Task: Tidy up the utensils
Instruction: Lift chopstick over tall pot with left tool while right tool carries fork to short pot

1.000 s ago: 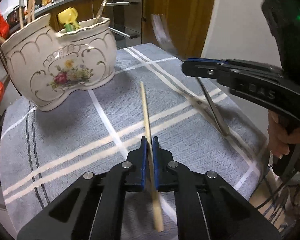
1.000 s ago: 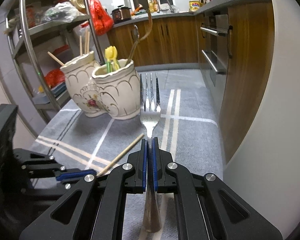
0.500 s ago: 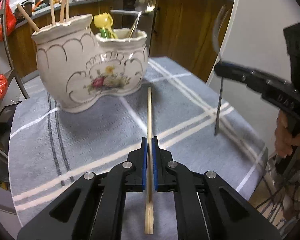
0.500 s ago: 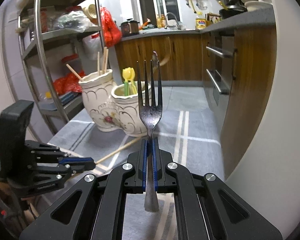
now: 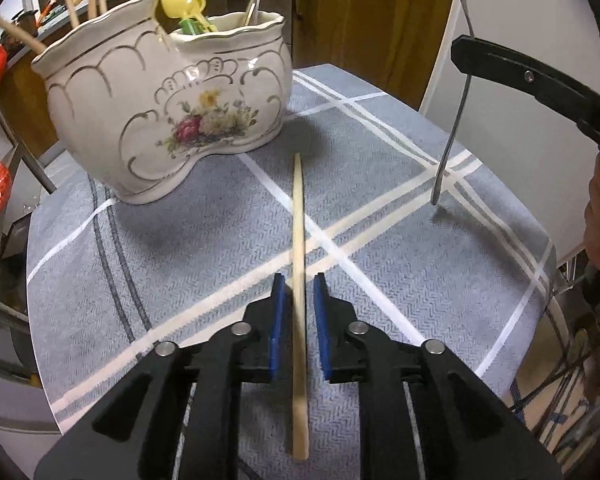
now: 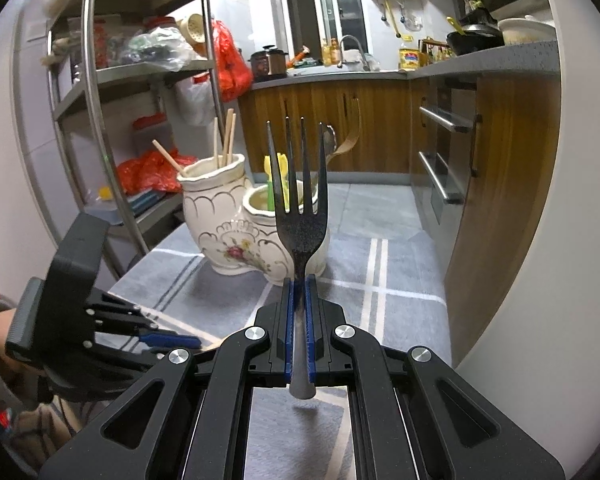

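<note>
Since a second ago the left tool [image 5: 298, 304] has let go of the chopstick [image 5: 299, 280], jaws opening, pads clear of it either side; chopstick lies on the grey striped cloth [image 5: 380, 208] over the bench, tip towards the floral holder [image 5: 168, 120]; right tool [image 6: 299, 312] has lifted, clenched on the fork [image 6: 300, 208], tines up, near the holder.

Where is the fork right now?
The fork stands tines-up in the right gripper, lifted above the grey cloth, in front of the flowered holder.
</note>
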Demonstrator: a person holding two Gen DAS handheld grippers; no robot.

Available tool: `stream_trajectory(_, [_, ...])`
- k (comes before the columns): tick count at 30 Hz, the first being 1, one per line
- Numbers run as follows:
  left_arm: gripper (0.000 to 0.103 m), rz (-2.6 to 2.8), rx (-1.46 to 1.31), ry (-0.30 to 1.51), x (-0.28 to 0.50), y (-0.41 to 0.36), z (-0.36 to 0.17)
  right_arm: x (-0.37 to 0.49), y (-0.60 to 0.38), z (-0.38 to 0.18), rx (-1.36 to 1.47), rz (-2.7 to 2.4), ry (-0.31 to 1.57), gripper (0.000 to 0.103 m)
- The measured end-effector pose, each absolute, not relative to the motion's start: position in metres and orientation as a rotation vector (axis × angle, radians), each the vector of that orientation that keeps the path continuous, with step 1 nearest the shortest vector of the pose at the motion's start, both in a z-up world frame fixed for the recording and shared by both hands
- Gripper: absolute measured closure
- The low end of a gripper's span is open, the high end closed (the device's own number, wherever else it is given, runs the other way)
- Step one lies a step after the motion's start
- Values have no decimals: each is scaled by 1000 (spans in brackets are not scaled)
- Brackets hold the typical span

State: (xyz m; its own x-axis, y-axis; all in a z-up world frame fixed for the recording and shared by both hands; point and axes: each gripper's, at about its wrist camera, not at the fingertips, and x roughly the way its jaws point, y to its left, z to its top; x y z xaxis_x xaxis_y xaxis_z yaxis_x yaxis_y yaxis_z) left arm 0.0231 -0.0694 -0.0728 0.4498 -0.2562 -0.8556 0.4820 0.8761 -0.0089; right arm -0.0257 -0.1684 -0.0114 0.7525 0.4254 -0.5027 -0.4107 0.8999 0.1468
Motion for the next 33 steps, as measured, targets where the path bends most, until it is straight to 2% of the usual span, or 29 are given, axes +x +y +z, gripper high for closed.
stream_trajectory(6, [88, -468, 272, 1025, 37, -78, -76, -28, -168, -10, 26, 459, 552, 97])
stream_trajectory(9, [97, -467, 290, 1030, 38, -79, -75, -28, -169, -7, 27, 459, 545, 97])
stream_trajectory(14, [97, -498, 260, 975, 35, -76, -70, -28, -168, -2, 34, 455, 527, 97])
stream_trajectory(28, [97, -496, 67, 466, 5, -26, -3, -16, -151, 22, 45, 456, 465, 97])
stream_trajectory(33, [97, -446, 1, 321, 17, -9, 21, -3, -144, 37, 70, 464, 432, 97])
